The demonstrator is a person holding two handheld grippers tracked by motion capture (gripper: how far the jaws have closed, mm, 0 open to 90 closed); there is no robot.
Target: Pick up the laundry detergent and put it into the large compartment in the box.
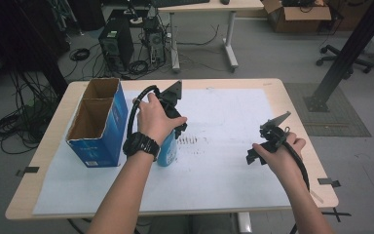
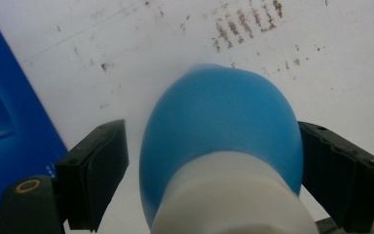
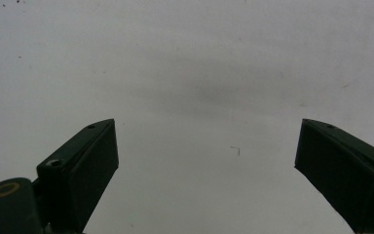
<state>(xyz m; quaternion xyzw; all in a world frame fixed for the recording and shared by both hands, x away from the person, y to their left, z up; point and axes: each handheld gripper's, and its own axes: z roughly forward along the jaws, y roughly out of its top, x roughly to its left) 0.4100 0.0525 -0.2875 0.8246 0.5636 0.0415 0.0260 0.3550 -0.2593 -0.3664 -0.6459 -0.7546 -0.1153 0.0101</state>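
Just now the left hand-held gripper [image 2: 209,165] stands over a blue bottle [image 2: 221,141] with a white cap, jaws spread on either side; the right jaw touches it, the left shows a gap. Bottle stands just beside the open blue carton [image 1: 100,124] near the worktop's [image 1: 272,85] left edge. Right hand-held gripper [image 3: 207,161] hangs open over bare white paper [image 1: 224,122], well apart
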